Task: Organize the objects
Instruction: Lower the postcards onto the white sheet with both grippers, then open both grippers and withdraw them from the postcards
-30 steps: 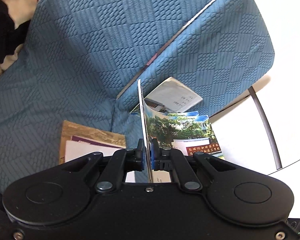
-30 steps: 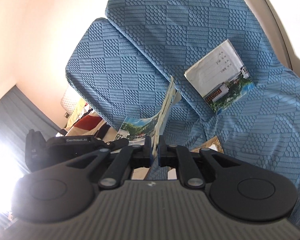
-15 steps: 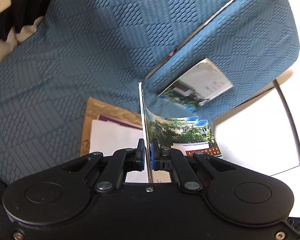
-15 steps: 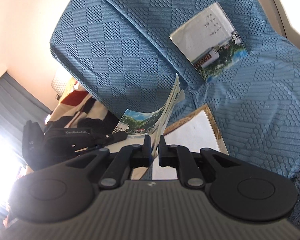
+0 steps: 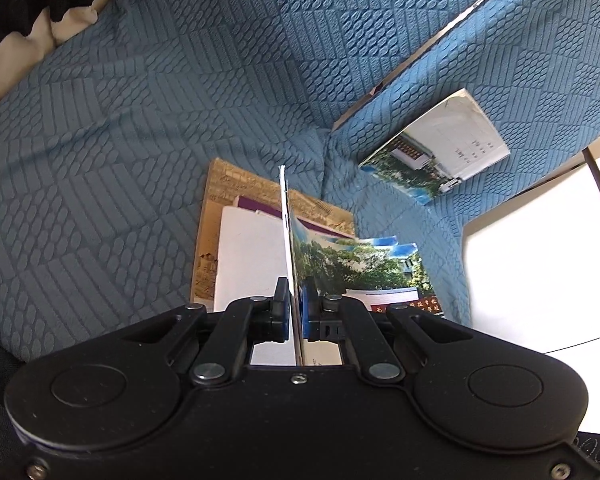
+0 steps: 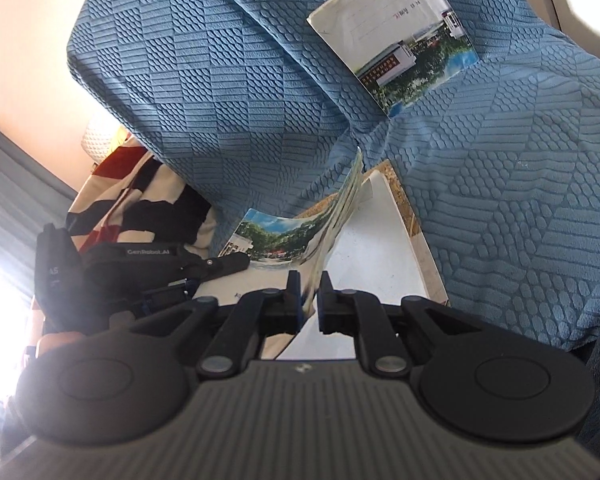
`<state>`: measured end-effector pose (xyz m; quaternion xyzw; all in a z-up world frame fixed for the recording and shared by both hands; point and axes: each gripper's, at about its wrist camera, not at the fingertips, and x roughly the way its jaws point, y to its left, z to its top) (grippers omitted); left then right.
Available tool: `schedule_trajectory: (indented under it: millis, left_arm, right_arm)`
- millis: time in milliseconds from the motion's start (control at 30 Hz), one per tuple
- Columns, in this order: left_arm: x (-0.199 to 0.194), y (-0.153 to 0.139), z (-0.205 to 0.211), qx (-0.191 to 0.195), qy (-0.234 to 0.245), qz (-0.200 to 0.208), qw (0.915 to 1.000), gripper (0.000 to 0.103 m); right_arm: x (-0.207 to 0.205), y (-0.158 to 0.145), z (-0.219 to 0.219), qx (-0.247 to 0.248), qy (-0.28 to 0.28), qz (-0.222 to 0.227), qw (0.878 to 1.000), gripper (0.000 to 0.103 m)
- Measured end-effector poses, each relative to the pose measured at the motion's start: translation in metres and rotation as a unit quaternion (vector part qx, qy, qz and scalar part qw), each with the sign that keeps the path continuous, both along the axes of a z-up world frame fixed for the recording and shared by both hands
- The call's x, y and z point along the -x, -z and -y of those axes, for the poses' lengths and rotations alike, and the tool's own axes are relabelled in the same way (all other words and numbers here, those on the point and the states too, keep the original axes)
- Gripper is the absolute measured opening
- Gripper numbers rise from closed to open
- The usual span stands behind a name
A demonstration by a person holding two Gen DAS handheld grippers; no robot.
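Note:
My left gripper point(image 5: 295, 292) is shut on a thin booklet point(image 5: 360, 268) with a photo cover of trees and a building, held edge-on just above a stack of books point(image 5: 244, 252) lying on the blue sofa seat. My right gripper point(image 6: 309, 292) has its jaws slightly apart around the same booklet's pages point(image 6: 336, 216), which hang loose between them. The left gripper body point(image 6: 140, 264) shows in the right wrist view, at the left. A second booklet point(image 5: 436, 148) with a similar photo cover leans on the sofa back; it also shows in the right wrist view point(image 6: 400, 36).
The blue textured sofa point(image 5: 140, 120) fills both views. A striped black, white and red blanket point(image 6: 140, 196) lies at the seat's end. A white round table point(image 5: 540, 260) with a dark cable stands to the right of the sofa.
Both grippers have carried the booklet down toward the stack of books on the seat. The right gripper's jaws have parted a little, loosening on the pages.

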<state>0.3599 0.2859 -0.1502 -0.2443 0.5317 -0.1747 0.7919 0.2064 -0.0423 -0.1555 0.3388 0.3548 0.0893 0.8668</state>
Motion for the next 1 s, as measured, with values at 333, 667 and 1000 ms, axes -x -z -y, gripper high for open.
schedule_trajectory:
  millis: [333, 667, 1000]
  left_arm:
    - [0.003, 0.024, 0.008, -0.037, 0.012, -0.022, 0.999, 0.008]
    - [0.007, 0.026, 0.008, -0.054, 0.011, -0.02, 0.9983, 0.012]
    - [0.011, 0.004, -0.002, -0.076, 0.006, 0.004, 0.9971, 0.026]
  right_arm:
    - [-0.002, 0.029, -0.008, 0.042, -0.023, -0.057, 0.997, 0.013]
    - [-0.005, 0.036, -0.005, 0.042, -0.02, -0.084, 0.995, 0.016]
    - [-0.003, 0.028, -0.005, 0.073, -0.018, -0.106, 0.991, 0.037]
